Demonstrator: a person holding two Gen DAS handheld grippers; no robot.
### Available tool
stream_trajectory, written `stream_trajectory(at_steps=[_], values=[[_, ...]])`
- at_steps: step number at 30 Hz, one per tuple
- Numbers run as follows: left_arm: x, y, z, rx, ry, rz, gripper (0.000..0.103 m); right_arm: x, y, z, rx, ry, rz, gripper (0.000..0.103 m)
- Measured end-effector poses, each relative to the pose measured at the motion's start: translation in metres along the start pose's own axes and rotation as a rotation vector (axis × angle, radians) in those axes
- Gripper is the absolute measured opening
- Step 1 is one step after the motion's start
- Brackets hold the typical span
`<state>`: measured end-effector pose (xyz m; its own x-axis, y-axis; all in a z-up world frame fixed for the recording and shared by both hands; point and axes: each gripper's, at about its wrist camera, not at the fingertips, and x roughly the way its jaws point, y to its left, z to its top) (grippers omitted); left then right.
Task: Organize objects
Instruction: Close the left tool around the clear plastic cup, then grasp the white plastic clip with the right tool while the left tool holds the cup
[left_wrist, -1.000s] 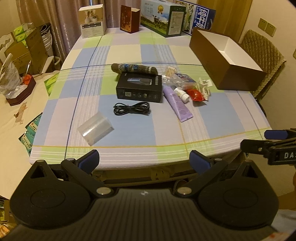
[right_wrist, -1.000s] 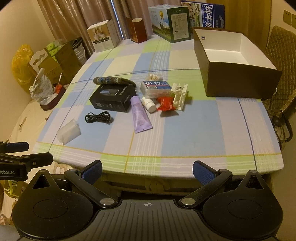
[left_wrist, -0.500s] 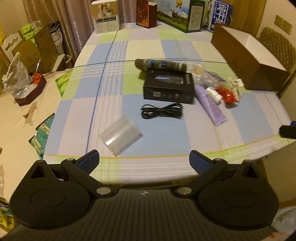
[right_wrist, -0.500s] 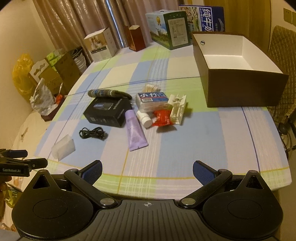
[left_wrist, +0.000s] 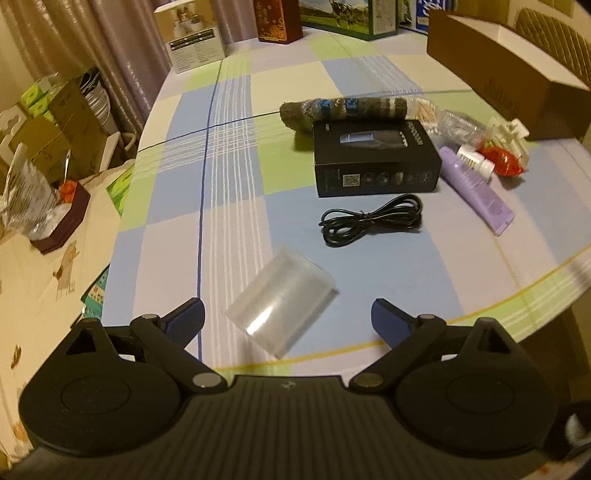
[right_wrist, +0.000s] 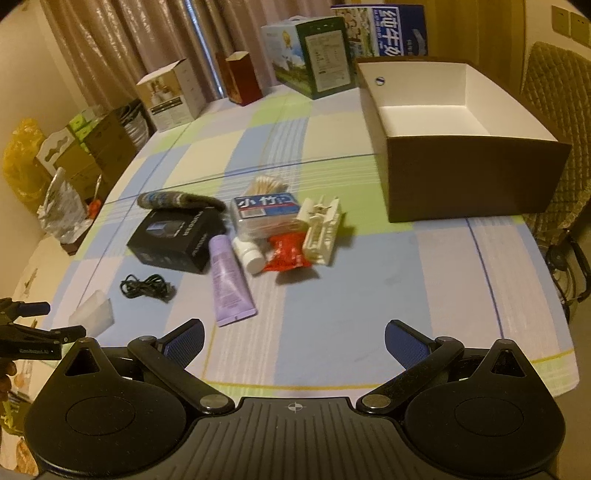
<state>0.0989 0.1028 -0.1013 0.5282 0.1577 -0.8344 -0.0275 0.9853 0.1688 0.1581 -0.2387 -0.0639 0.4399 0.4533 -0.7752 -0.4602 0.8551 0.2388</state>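
**A dim, warm-lit dining room around you**

Your table (right_wrist: 406, 280) wears a checked cloth of blue, green and cream. Behind it hang shiny brown curtains (right_wrist: 122, 40), closed. To your right stands a quilted chair (right_wrist: 561, 92) against a cream wall with switch plates (right_wrist: 570, 24). On your left, cardboard boxes (right_wrist: 107, 147) are stacked along the wall, beside a yellow bag (right_wrist: 20, 162).

A clear roll (left_wrist: 280, 301) lies nearest on the bench (left_wrist: 236, 155). Beyond it lies a cable (left_wrist: 371, 219), then a small box (left_wrist: 375, 158). An open box (right_wrist: 461, 147) stands far right.
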Motion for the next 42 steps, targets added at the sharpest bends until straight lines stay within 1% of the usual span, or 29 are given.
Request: stream_trajectory(at_steps=[4, 6, 11, 12, 13, 15, 21, 32, 37, 40, 41, 42], values=[[0.018, 0.004, 0.003, 0.054, 0.005, 0.002, 0.090, -0.001, -0.010, 0.000, 0.022, 0.006, -0.026, 0.101], [0.026, 0.007, 0.004, 0.066, 0.023, 0.000, 0.081, -0.001, -0.014, -0.001, 0.031, 0.009, -0.037, 0.101], [0.039, 0.012, 0.006, 0.077, 0.040, -0.030, 0.079, 0.000, -0.023, 0.000, 0.050, 0.016, -0.058, 0.101], [0.041, 0.012, 0.006, 0.079, 0.045, -0.035, 0.075, 0.001, -0.024, 0.000, 0.051, 0.018, -0.062, 0.101], [0.043, 0.012, 0.008, 0.079, 0.049, -0.039, 0.073, 0.002, -0.025, 0.001, 0.052, 0.018, -0.064, 0.101], [0.048, 0.012, 0.009, 0.071, 0.064, -0.045, 0.061, 0.003, -0.026, 0.003, 0.052, 0.020, -0.063, 0.101], [0.052, 0.010, 0.013, 0.009, 0.091, -0.029, 0.050, 0.010, -0.025, 0.007, 0.043, 0.029, -0.057, 0.101], [0.057, 0.002, 0.022, -0.018, 0.103, -0.034, 0.050, 0.020, -0.027, 0.016, 0.028, 0.043, -0.052, 0.101], [0.059, -0.002, 0.025, -0.050, 0.094, -0.016, 0.049, 0.031, -0.029, 0.025, -0.001, 0.037, -0.056, 0.101], [0.054, -0.002, 0.027, -0.098, 0.083, -0.009, 0.049, 0.041, -0.027, 0.032, -0.026, 0.009, -0.068, 0.101], [0.052, -0.002, 0.029, -0.113, 0.078, -0.004, 0.048, 0.046, -0.027, 0.035, -0.033, 0.006, -0.060, 0.098], [0.050, -0.002, 0.030, -0.126, 0.073, 0.002, 0.048, 0.050, -0.026, 0.037, -0.040, 0.001, -0.049, 0.088]])
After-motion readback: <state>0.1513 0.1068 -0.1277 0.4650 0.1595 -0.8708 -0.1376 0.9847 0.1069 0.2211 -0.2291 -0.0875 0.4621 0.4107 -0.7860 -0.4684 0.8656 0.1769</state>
